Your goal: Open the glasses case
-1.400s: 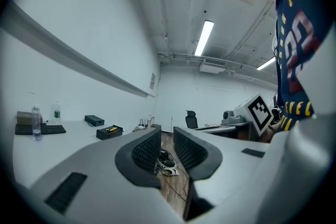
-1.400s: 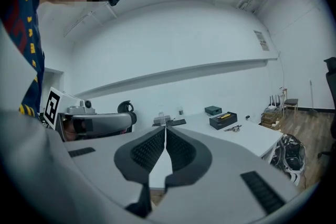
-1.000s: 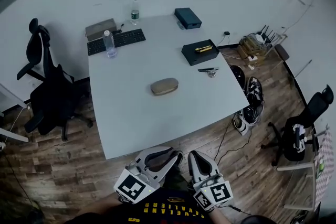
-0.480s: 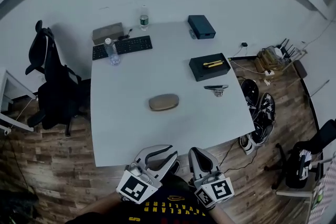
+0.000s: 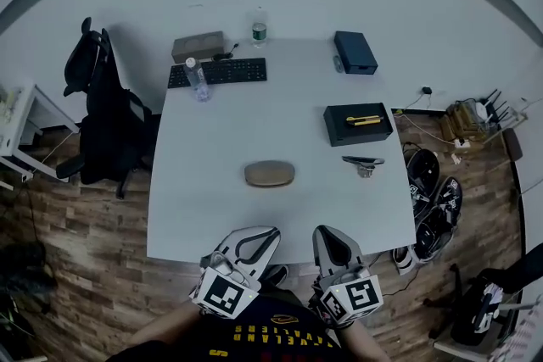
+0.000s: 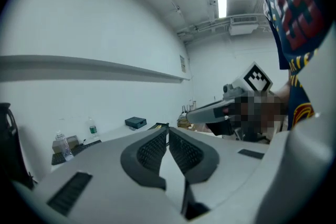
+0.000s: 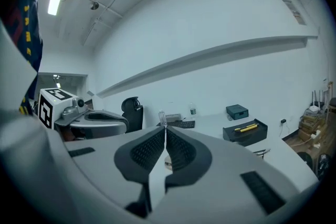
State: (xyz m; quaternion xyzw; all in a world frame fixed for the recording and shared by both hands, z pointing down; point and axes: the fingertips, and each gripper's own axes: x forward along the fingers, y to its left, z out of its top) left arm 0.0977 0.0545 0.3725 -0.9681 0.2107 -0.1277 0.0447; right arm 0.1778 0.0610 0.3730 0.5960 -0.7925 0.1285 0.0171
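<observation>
The glasses case (image 5: pixel 270 175) is a tan oval shell, lying shut on the white table (image 5: pixel 195 208) a little nearer than its middle. Both grippers hover side by side at the table's near edge, short of the case and not touching it. My left gripper (image 5: pixel 268 232) points toward the case from the near left, its ribbed pads (image 6: pixel 152 148) meeting at the tips with nothing between them. My right gripper (image 5: pixel 326 233) is just to its right, also shut and empty. In the gripper views, the left gripper (image 6: pixel 168 127) and right gripper (image 7: pixel 165 127) show closed jaws.
At the far side of the table lie a keyboard (image 5: pixel 218 72), two water bottles (image 5: pixel 197 79) (image 5: pixel 260 26), a tan box (image 5: pixel 198 46) and a dark box (image 5: pixel 355 52). At right stand a black tray with yellow items (image 5: pixel 357 123) and a small folded object (image 5: pixel 363 163). An office chair (image 5: pixel 106 127) stands left.
The table and case have slid down and toward the centre of the head view, nearer the grippers. Both grippers stay shut and empty at the bottom of the view.
</observation>
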